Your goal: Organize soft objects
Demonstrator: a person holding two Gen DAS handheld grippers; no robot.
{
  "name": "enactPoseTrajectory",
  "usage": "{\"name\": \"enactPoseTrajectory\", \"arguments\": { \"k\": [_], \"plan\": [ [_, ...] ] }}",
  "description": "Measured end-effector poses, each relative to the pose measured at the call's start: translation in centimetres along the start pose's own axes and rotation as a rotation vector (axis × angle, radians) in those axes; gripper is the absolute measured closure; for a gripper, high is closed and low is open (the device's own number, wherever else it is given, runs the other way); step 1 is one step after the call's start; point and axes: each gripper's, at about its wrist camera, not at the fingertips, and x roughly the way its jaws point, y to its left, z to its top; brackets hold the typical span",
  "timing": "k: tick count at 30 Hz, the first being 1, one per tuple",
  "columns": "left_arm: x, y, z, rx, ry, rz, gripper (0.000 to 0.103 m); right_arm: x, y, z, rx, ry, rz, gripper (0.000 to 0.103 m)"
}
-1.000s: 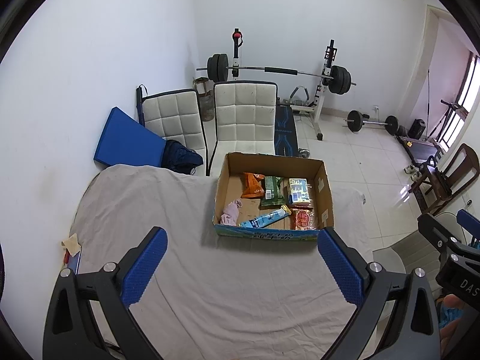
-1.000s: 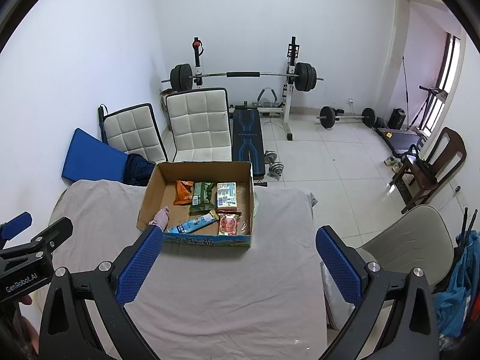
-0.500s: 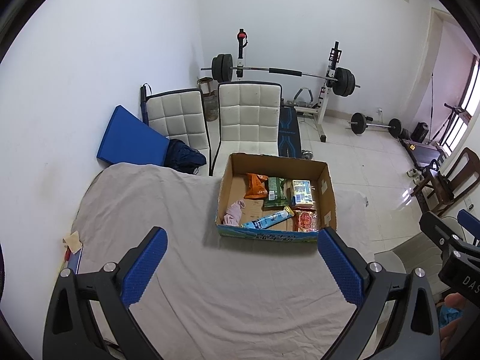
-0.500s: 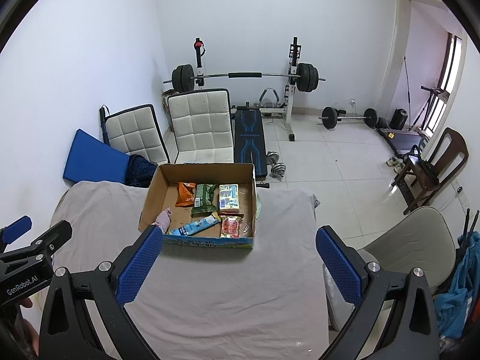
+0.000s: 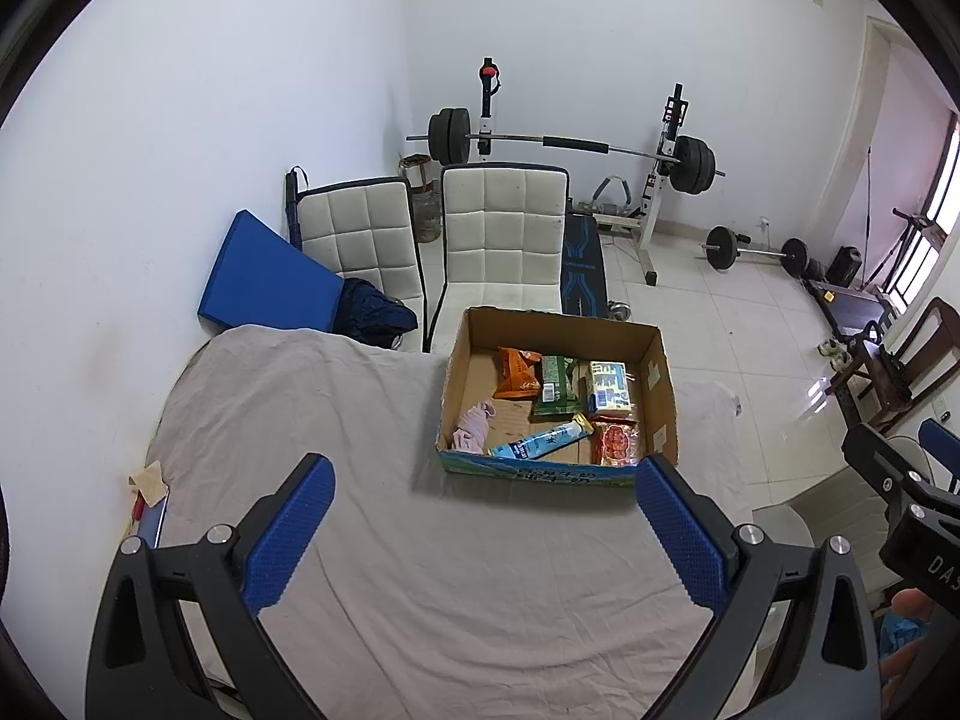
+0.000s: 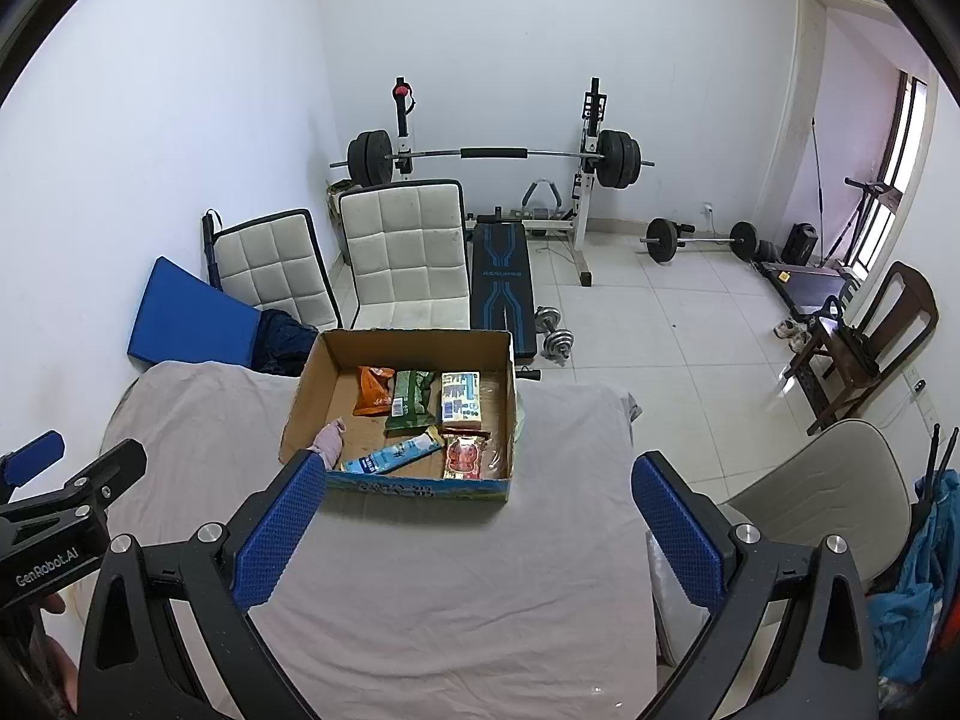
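Pink cloth (image 5: 474,423) lies crumpled at approx 8 o'clock inside the cardboard box (image 5: 657,384), against the left wall; looks light, limp, prob no slip, so pinch the bunched middle w/ pads coming from above, not a loose corner. Rest of box is packets: orange snack bag (image 5: 517,373) at 11 o'clock, green pack (image 5: 555,387) beside it, white-blue carton (image 5: 609,393) at 1 o'clock, blue tube pack (image 5: 540,439) at 6, red pack (image 5: 618,443) at 5. These look crinkly, light, crushable, so grip flat faces gently. Box sits at 12 o'clock on the grey sheet (image 5: 420,570), well apart from both tools. Left gripper (image 5: 480,531) has fingers spread wide, holding nothing; right gripper (image 6: 474,528) likewise spread, empty. Beyond at 12: white chairs (image 5: 504,228) and barbell rack (image 5: 570,144).
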Motion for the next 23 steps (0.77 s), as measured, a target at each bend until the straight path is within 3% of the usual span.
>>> {"name": "enactPoseTrajectory", "arguments": {
  "k": [23],
  "plan": [
    [0.55, 1.0, 0.25, -0.015, 0.002, 0.006, 0.0, 0.39, 0.6, 0.42, -0.025, 0.006, 0.012, 0.0]
  ]
}}
